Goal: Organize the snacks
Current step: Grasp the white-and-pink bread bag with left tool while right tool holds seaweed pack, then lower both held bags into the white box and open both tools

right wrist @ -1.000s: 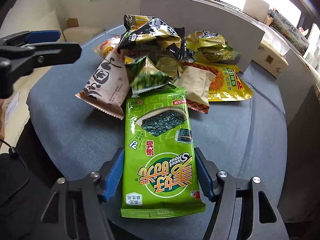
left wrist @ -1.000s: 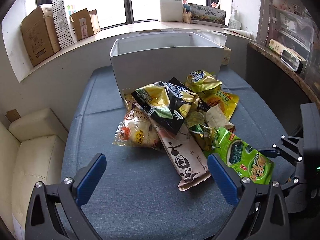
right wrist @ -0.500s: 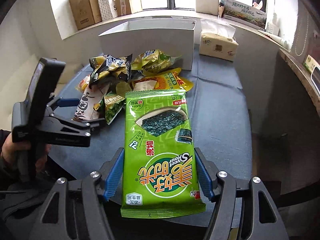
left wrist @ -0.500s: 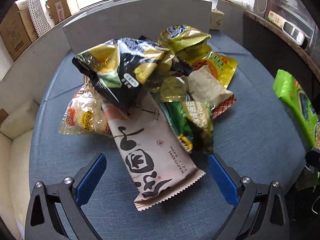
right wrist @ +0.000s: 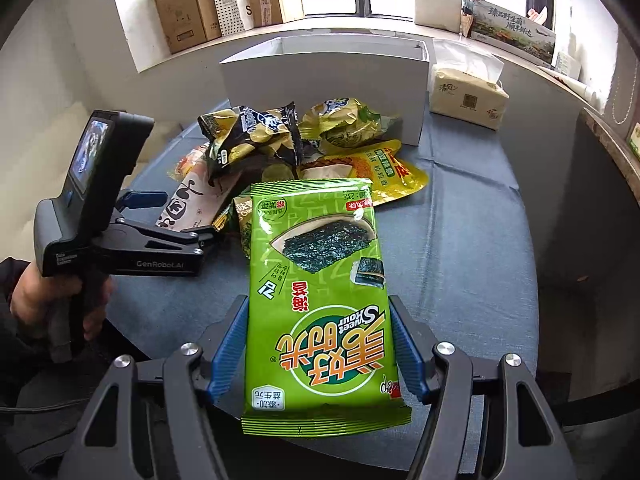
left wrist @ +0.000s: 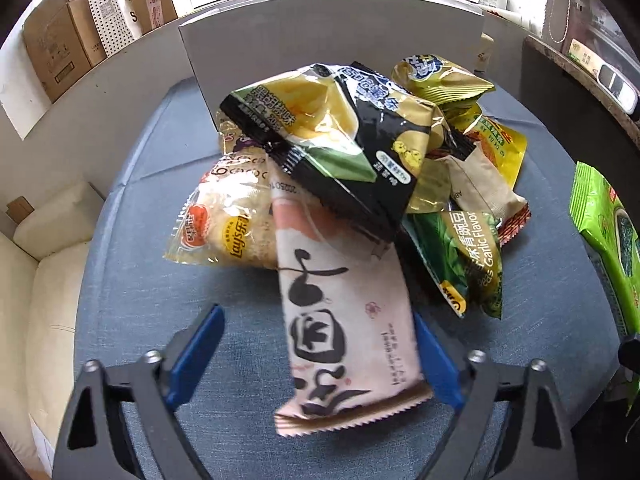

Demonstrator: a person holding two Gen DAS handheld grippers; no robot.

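Left gripper now lower, jaws closing around pink packet; right gripper clamping seaweed pack.

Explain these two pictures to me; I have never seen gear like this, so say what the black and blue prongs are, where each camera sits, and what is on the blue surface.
No robot here: a person holds a two-finger claw in each hand, each with a camera looking along its fingers. One picture is from the left claw, the other from the right claw. In the right view the person's hand grips the left tool. On the blue cushion lies a pile of snack bags before a white box. The right claw is clamped on a green seaweed packet. The left claw is closing around a pink packet; only its right pad seems to touch.
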